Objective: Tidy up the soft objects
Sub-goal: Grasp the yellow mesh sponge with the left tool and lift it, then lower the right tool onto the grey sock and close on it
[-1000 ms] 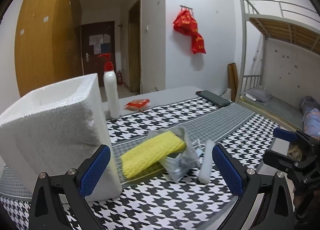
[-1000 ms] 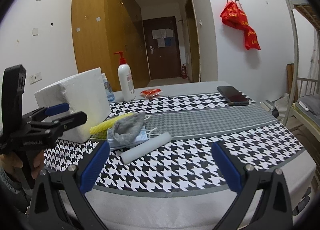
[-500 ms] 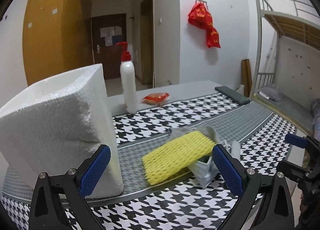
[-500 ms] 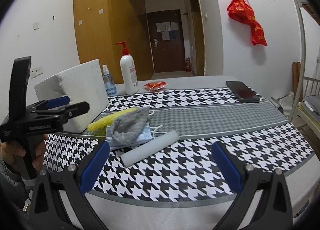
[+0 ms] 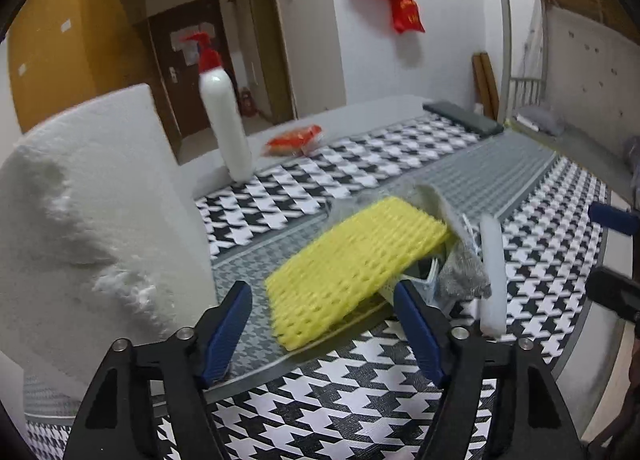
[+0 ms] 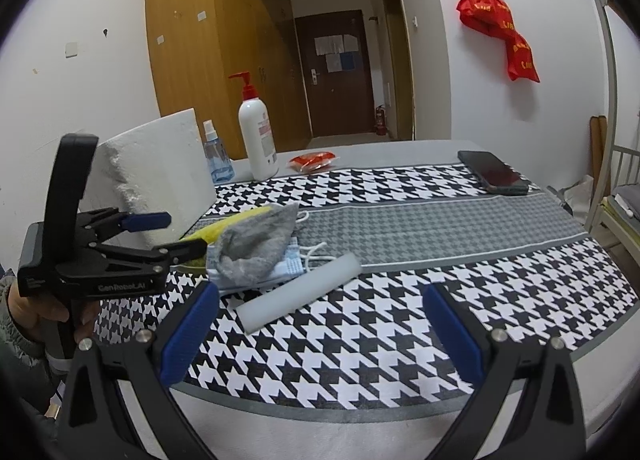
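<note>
A yellow foam net (image 5: 352, 264) lies on a pile with a grey cloth (image 6: 256, 238) and a blue face mask (image 6: 290, 260) on the houndstooth table cloth (image 6: 400, 332). A white foam tube (image 6: 300, 297) lies beside the pile; it also shows in the left wrist view (image 5: 491, 272). My left gripper (image 5: 322, 334) is open, its fingers either side of the net's near edge, not touching. It also shows in the right wrist view (image 6: 168, 234). My right gripper (image 6: 320, 334) is open and empty, just short of the tube.
A white styrofoam box (image 5: 80, 220) stands left of the pile. A pump bottle (image 6: 258, 136), a small spray bottle (image 6: 216, 156), a red packet (image 6: 312, 160) and a phone (image 6: 494, 172) stand or lie further back. A bunk bed (image 5: 580, 60) is at the right.
My left gripper has moved forward and down toward the yellow net, and its jaws have narrowed somewhat. My right gripper has edged closer to the tube.
</note>
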Demonstrator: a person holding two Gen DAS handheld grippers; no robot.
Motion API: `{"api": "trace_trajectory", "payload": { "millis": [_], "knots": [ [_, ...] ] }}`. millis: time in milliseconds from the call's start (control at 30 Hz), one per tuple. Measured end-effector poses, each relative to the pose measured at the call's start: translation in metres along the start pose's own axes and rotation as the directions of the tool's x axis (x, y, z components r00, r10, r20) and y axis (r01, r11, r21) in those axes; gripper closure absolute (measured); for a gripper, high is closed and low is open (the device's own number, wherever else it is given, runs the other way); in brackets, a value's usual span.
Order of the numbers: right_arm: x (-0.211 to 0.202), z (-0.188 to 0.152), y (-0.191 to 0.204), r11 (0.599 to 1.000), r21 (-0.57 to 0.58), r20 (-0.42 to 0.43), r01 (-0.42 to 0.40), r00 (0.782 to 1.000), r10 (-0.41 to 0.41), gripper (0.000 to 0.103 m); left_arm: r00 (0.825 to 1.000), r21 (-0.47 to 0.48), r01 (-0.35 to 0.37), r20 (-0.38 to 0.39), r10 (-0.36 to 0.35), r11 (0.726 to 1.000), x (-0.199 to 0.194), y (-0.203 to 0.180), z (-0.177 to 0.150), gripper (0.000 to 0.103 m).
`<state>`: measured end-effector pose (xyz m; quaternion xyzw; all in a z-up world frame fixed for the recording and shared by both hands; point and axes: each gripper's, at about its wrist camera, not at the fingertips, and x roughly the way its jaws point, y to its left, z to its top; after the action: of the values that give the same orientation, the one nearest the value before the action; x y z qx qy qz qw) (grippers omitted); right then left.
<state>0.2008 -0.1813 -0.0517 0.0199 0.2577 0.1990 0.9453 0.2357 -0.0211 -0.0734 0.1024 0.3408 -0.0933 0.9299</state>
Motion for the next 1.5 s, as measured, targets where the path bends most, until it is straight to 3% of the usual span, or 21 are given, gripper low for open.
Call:
{"api": "trace_trajectory", "payload": {
  "millis": [100, 333, 400, 567, 733, 1067, 1500],
  "knots": [
    [0.002, 0.001, 0.0, 1.0, 0.001, -0.003, -0.005, 1.0, 0.005, 0.0, 0.999, -0.003, -0.007, -0.036, 0.007, 1.0, 0.009, 0.001, 0.0, 0.047],
    [0.012, 0.004, 0.003, 1.0, 0.001, -0.021, -0.019, 1.0, 0.019, 0.0, 0.998, 0.012, -0.007, -0.07, 0.008, 1.0, 0.021, 0.003, 0.004, 0.068],
    [0.016, 0.004, 0.004, 1.0, -0.006, -0.028, -0.024, 0.999, 0.024, 0.0, 0.996, 0.005, 0.007, -0.089, -0.006, 1.0, 0.026, 0.005, 0.004, 0.081],
    [0.025, 0.006, 0.009, 0.999, -0.019, -0.049, -0.03, 0.998, 0.029, 0.0, 0.993, -0.03, 0.063, -0.096, -0.066, 0.998, 0.029, 0.012, 0.005, 0.091],
    [0.033, 0.007, 0.012, 0.999, -0.031, -0.079, -0.022, 0.997, 0.019, 0.0, 0.983, -0.098, 0.166, -0.062, -0.173, 0.981, 0.026, 0.023, 0.005, 0.092],
    [0.043, 0.009, 0.023, 0.998, -0.058, -0.117, -0.018, 0.993, 0.011, 0.0, 0.971, -0.159, 0.235, 0.07, -0.227, 0.959, 0.0, 0.032, 0.001, 0.092],
    [0.066, 0.03, 0.041, 0.996, -0.08, -0.185, -0.03, 0.983, 0.014, 0.0, 0.977, -0.199, 0.199, 0.116, -0.178, 0.96, -0.007, 0.039, -0.001, 0.092]
  ]
}}
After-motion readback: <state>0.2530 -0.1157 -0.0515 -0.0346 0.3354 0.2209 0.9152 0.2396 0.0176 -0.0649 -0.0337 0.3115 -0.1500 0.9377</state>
